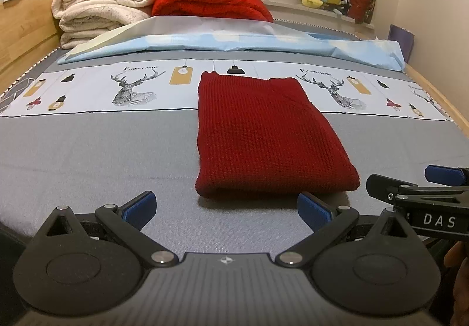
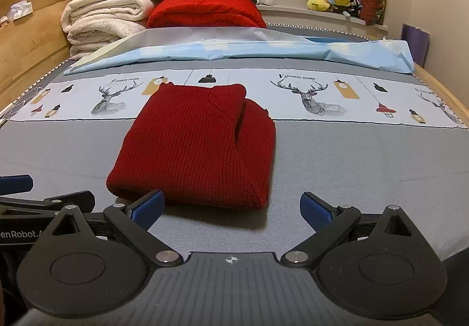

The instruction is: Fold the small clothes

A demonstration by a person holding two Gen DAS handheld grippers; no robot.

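Nearest, left gripper (image 1: pixel 227 210) spread wide, holding nothing, low over the grey bed sheet (image 1: pixel 88 156). Beside it, right gripper (image 2: pixel 233 208) likewise spread wide and empty, blue pads (image 2: pixel 315 210) clear of cloth. Just beyond both, folded red knit sweater (image 2: pixel 193 147) flat mid-bed, far end on the deer-print band (image 2: pixel 307 97). Farther back, light blue duvet (image 2: pixel 234 52), then stacked blankets (image 2: pixel 102 21) at the far left corner.

A wood-framed bed (image 2: pixel 26 41) is carrying a grey sheet with a deer-print band (image 2: pixel 366 150). A folded dark red knit sweater (image 2: pixel 190 147) is lying on it mid-bed. Beyond, a pale blue folded cover (image 2: pixel 234 50), stacked cream blankets (image 2: pixel 102 21) and a bright red quilt (image 2: pixel 205 10) are resting.
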